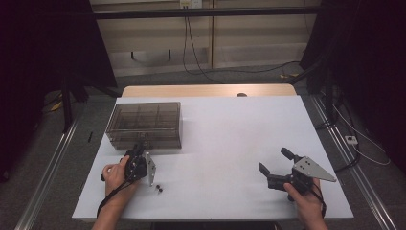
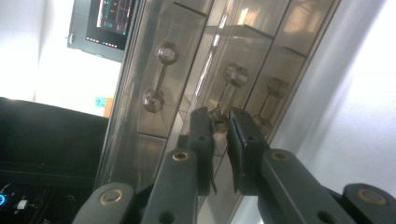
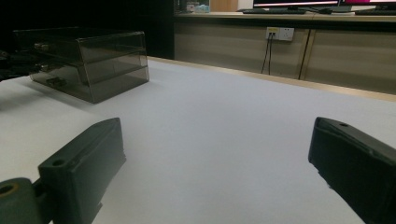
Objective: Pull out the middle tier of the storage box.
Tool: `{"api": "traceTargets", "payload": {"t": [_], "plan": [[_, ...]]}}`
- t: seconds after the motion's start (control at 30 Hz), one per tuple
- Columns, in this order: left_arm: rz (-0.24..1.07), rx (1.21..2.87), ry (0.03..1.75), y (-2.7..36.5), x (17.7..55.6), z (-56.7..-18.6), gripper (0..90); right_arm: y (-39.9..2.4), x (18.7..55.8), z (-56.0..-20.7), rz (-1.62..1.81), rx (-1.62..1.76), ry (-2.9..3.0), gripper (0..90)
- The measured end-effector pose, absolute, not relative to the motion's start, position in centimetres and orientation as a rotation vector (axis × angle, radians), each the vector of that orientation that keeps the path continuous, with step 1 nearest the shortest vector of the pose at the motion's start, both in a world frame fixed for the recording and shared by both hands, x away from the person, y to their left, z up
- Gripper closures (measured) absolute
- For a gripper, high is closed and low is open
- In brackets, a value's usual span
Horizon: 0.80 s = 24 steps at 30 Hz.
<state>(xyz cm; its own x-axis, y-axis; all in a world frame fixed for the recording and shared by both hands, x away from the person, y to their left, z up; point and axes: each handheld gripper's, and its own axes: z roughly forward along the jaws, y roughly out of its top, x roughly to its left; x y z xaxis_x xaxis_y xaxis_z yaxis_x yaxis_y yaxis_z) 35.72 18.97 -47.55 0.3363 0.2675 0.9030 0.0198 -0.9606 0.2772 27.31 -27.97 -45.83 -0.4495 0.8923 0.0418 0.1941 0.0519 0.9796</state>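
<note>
Your left gripper [image 2: 218,140] is clenched on a drawer handle [image 2: 220,116] of the smoked acrylic drawer box [image 1: 143,123] at the table's [image 1: 230,139] far left; pull crookedly and the light box may slide. Your right gripper [image 1: 276,166] idles, jaws released.

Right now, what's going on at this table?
A person holds a gripper in each hand at a white table. The left gripper is up against the front of a smoky clear drawer box, its jaws nearly closed around one drawer handle; whether they actually press on it I cannot tell. The right gripper rests wide open on the bare table, holding nothing. Two small dark beads lie beside the left hand.
</note>
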Motion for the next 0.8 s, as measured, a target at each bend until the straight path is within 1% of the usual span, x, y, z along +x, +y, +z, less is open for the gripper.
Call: {"api": "traceTargets", "payload": {"t": [0.27, 0.47, 0.53, 0.6, 0.63, 0.73, 0.8], "plan": [[1.643, 2.382, 0.291, 18.97, 35.24, -47.49, 80.9, -28.00, 27.29, -45.80, 1.440, 1.095, 1.713, 3.0], [1.646, 2.372, 0.296, 19.23, 34.99, -47.50, 80.8, -28.04, 27.31, -45.82, 1.438, 1.094, 1.715, 3.0], [1.625, 2.367, 0.310, 19.26, 34.99, -47.43, 80.4, -28.00, 27.32, -45.82, 1.439, 1.093, 1.716, 3.0], [1.605, 2.356, 0.322, 19.27, 35.02, -47.39, 78.3, -27.92, 27.33, -45.81, 1.439, 1.093, 1.716, 3.0], [1.580, 2.323, 0.341, 19.29, 34.98, -47.62, 76.2, -27.91, 27.31, -45.81, 1.440, 1.093, 1.716, 3.0], [1.568, 2.324, 0.366, 19.64, 35.00, -47.47, 73.3, -27.95, 27.30, -45.81, 1.439, 1.096, 1.713, 3.0], [1.554, 2.308, 0.393, 19.83, 34.94, -47.21, 69.5, -28.00, 27.33, -45.83, 1.438, 1.094, 1.714, 3.0]]}}
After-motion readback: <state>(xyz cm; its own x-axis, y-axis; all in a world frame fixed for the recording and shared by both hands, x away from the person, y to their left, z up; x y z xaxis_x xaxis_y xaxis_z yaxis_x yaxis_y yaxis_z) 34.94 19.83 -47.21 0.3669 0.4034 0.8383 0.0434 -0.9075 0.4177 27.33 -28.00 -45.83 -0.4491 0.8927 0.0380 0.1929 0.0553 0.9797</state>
